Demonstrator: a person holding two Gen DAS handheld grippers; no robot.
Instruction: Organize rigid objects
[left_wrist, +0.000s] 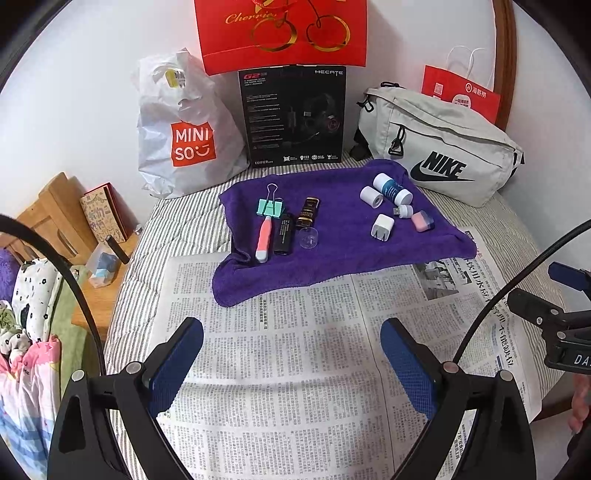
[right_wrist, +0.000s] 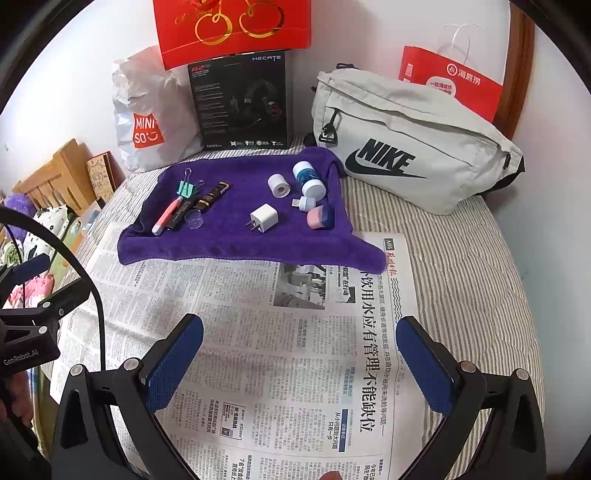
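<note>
The purple towel (left_wrist: 332, 229) serves as the sorting mat, and everything else can be placed from it. Off its far left corner a white shopping bag (left_wrist: 184, 125) leans on the wall, with a black headset box (left_wrist: 293, 114) standing just behind the towel's back edge.

On the towel's left part lies one cluster: a green binder clip (left_wrist: 270, 206) at the back, a pink-and-white pen-like tool (left_wrist: 264, 238) in front of it, a black stick (left_wrist: 283, 234) touching its right side, a dark gold-banded tube (left_wrist: 308, 212) next to that, and a clear little cup (left_wrist: 308, 237) at the tube's near end. These long things lie roughly parallel, which looks like deliberate grouping.

On the towel's right part sits the second cluster: a white tape roll (left_wrist: 372, 196), a blue-labelled white bottle (left_wrist: 392, 189) on its side just beside it, a small white USB plug (left_wrist: 403, 211), a white charger (left_wrist: 382, 228) and a pink-and-blue eraser (left_wrist: 423, 220) nearest the right edge. Behind that corner rests a grey waist bag (left_wrist: 443, 155).

In front of the towel a newspaper (left_wrist: 295, 350) covers the striped bedding. The left gripper (left_wrist: 291, 365) hovers over it with its jaws spread wide and nothing between them; the right gripper (right_wrist: 299, 365) hangs likewise, empty and parted. Both seem held back, well apart from the objects, probably ready to reach in for one.
</note>
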